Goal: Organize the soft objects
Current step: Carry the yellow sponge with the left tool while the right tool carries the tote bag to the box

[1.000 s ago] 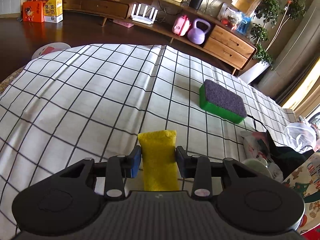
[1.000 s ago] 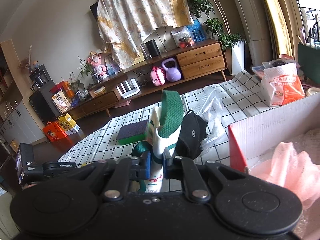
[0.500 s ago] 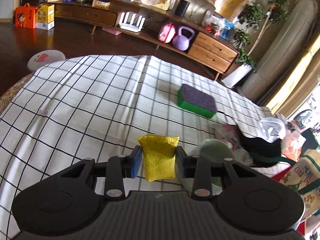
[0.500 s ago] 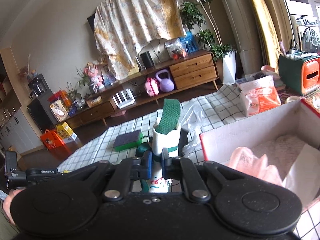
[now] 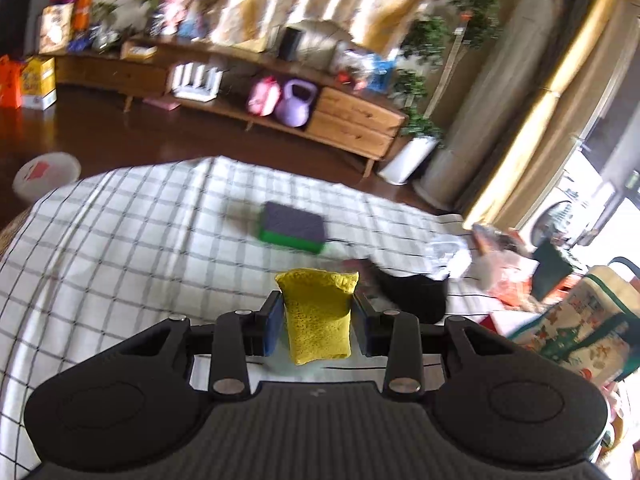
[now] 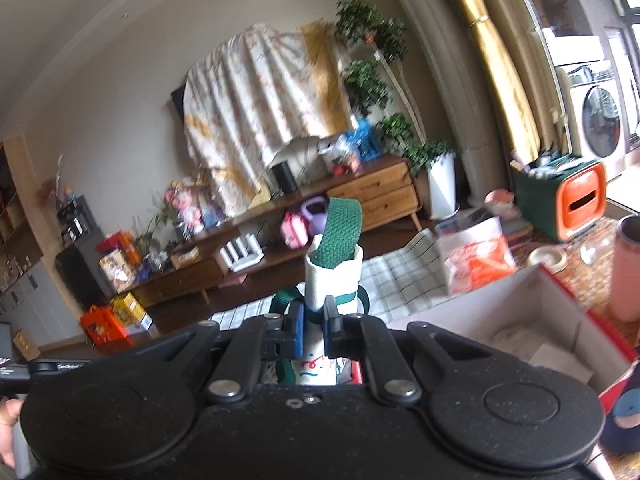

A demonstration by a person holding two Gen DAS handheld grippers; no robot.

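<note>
Left gripper (image 5: 316, 312) clamped on a yellow sponge (image 5: 318, 316), blue pads pressed into both its sides. Sponge's long axis runs along the fingers, far end flaring just past the tips, near end hanging back toward the gripper body. It is held above the checked cloth (image 5: 120, 248), not touching it. Gripper is pitched slightly down, aimed across the cloth toward the far right.

Right gripper (image 6: 312, 320) closed on a white fabric bag (image 6: 332, 276) with green trim; its jaws stand close together on the bunched fabric. Bag stands upright, long axis vertical in view, a green woven strap (image 6: 340, 236) rising from its top and leaning slightly right. Gripper is roughly level, raised, looking out over the room.

Left view only: purple-topped green sponge (image 5: 292, 228) lying flat on the cloth, far of the yellow one; a black soft item (image 5: 416, 292) near right of it; the printed bag (image 5: 580, 328) at right edge.

Right view only: open cardboard box (image 6: 508, 320) at near right with pale material inside; a pink cup (image 6: 628, 268) beyond it; a corner of the left gripper at the lower left edge. Both views are motion-blurred.
</note>
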